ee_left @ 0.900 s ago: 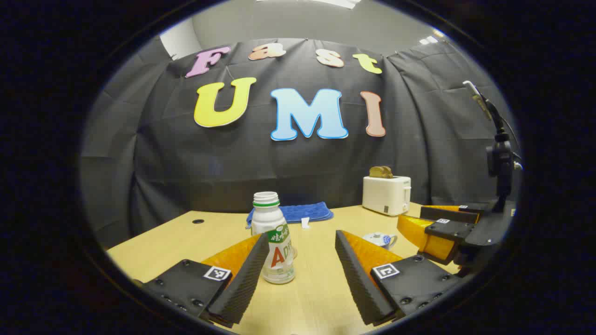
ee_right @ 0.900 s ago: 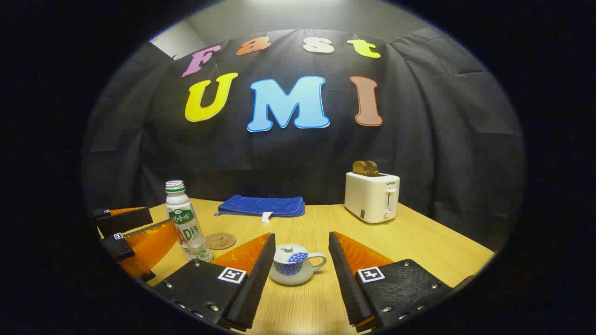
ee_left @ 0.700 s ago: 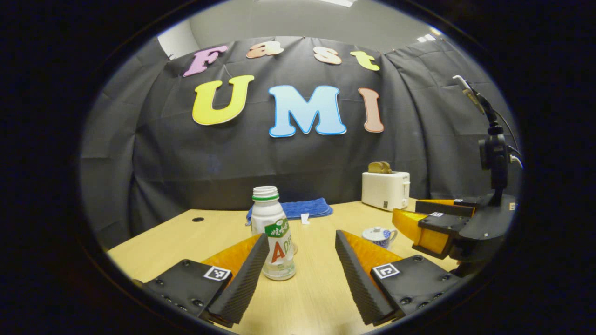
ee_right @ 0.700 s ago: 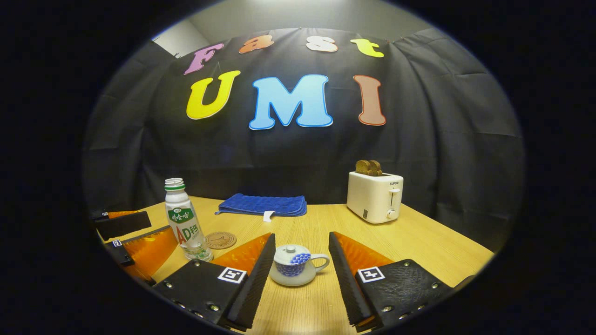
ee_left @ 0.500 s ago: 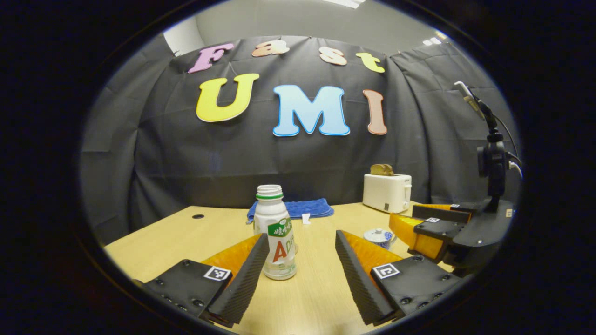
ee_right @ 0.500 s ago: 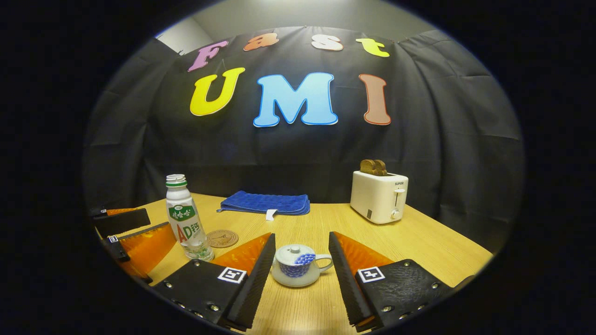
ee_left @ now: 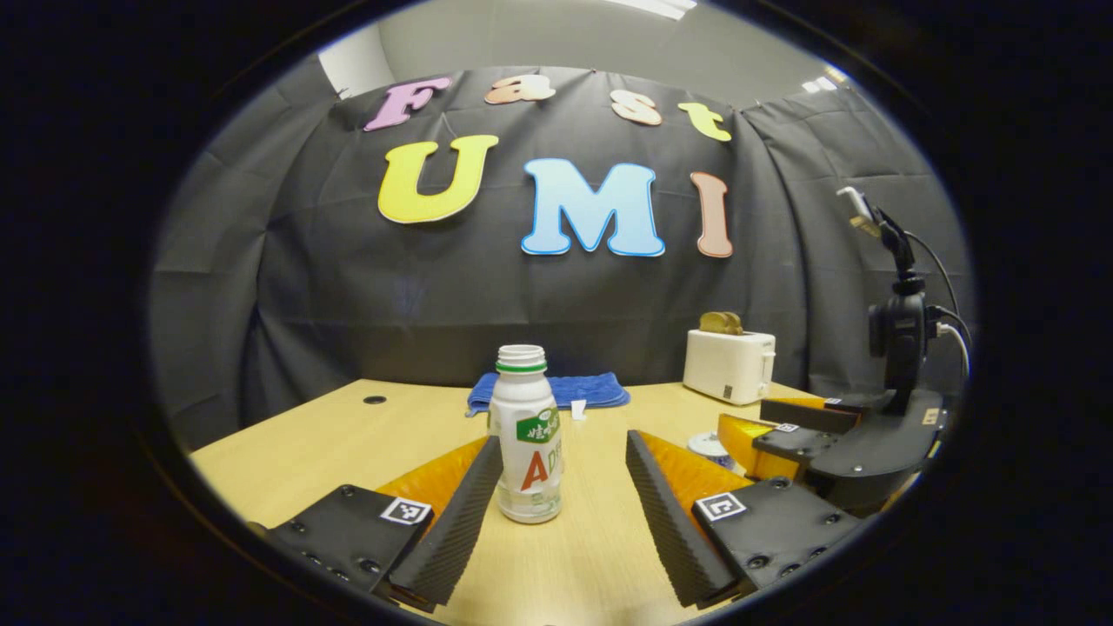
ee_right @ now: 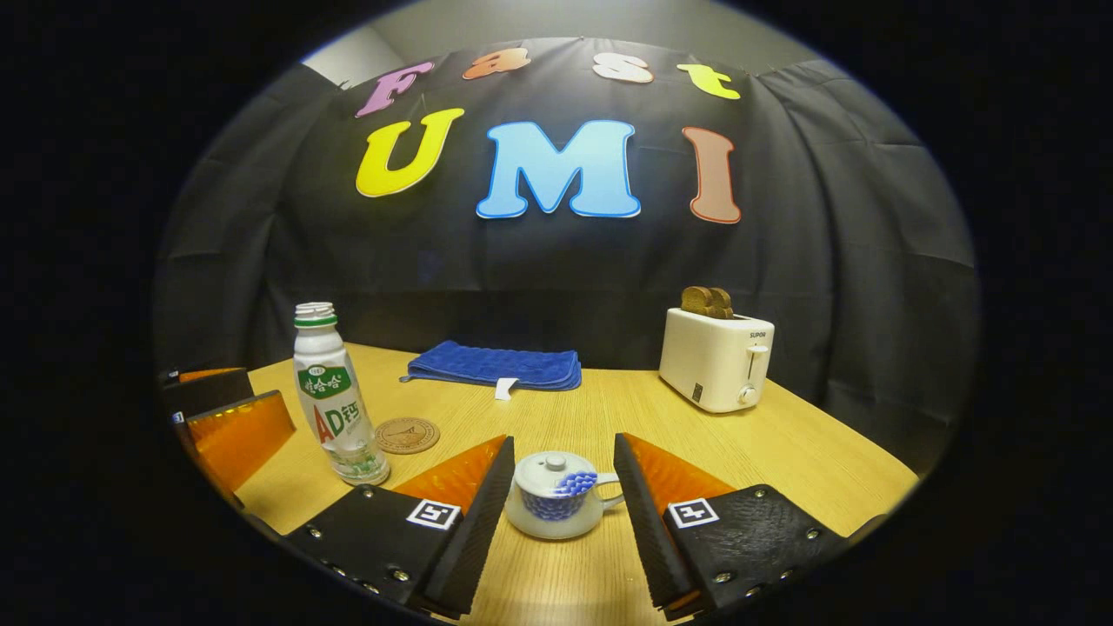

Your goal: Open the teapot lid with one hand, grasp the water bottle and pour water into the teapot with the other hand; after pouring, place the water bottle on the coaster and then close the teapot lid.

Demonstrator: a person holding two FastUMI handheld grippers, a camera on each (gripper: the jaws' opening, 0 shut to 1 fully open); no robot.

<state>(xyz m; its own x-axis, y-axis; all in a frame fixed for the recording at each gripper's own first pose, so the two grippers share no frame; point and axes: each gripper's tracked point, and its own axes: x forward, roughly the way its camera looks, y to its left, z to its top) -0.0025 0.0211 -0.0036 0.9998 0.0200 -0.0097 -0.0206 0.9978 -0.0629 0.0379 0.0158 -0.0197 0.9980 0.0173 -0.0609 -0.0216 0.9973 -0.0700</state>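
Ceramic teapot (ee_right: pixel 556 504), lid on, sits between the right tool's (ee_right: pixel 563 509) spread ribbed fingers; the uncapped plastic bottle (ee_left: pixel 527 461) (upright on the wooden tabletop (ee_left: pixel 348 443)) stands between the left tool's (ee_left: pixel 563 504) parted fingers, near the round coaster (ee_right: pixel 407 435).

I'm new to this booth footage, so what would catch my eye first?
The open left tool frames an uncapped water bottle standing on the wooden table. The open right tool brackets a small teapot, lid on. Behind sits a white toaster holding bread.
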